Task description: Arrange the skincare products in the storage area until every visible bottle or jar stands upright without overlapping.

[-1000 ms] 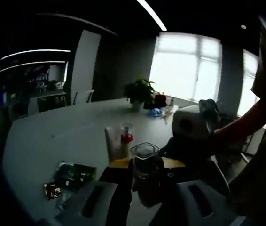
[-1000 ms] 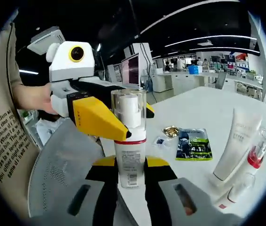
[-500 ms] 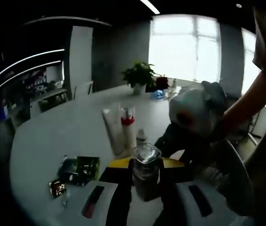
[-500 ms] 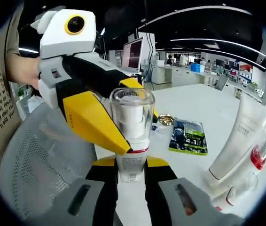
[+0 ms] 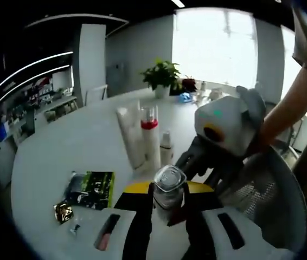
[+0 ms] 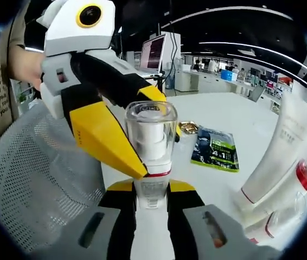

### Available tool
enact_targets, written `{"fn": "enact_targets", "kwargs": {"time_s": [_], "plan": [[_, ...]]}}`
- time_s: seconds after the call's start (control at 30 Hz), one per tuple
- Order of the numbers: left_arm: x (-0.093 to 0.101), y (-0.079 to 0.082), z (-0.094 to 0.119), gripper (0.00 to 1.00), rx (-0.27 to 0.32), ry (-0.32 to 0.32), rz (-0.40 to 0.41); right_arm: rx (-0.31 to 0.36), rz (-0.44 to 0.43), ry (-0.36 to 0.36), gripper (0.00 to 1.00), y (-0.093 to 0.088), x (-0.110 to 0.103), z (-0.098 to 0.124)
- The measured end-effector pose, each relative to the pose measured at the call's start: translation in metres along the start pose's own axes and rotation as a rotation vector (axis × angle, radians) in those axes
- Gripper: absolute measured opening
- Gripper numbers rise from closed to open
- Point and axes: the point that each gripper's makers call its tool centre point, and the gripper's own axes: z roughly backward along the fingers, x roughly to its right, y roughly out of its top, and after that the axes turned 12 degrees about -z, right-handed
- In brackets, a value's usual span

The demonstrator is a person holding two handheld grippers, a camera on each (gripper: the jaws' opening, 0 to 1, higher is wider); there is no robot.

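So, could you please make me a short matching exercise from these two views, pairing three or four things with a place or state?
Things:
1. pump bottle
2. green sachet
3. white tube
4. potted plant

Places or states:
A. lying flat on the table
B. at the table's far edge, by the window
C. held between both grippers' jaws
D. standing upright beside a red-capped bottle

Pairs: 1-C, 2-A, 3-D, 4-B

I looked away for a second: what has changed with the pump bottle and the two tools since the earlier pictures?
Both tools still clamp the same pump bottle; nothing was released. In the right gripper view the left tool has closed in and looms larger beside the bottle's clear cap. In the left gripper view the table now appears from higher up, a camera shift. The tube, the red-collared bottle and the green sachet stay standing or lying as before.
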Motion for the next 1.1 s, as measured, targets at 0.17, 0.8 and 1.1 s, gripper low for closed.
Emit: {"fn": "enact_targets", "kwargs": {"time_s": [0.17, 0.8, 1.1], "plan": [[-0.002, -0.007, -0.004, 0.18, -0.011, -0.009, -0.003, -0.011, 0.013, -0.003, 0.21, -0.004, 0.003, -0.002], [0.001, -0.025, -0.013, 0.19, -0.059, -0.045, -0.022, -0.053, 0.016, -0.003, 0.21, -0.021, 0.01, -0.01], [0.002, -0.03, -0.016, 0.18, -0.068, -0.053, -0.023, -0.048, -0.007, 0.014, 0.22, -0.021, 0.008, -0.012]]}}
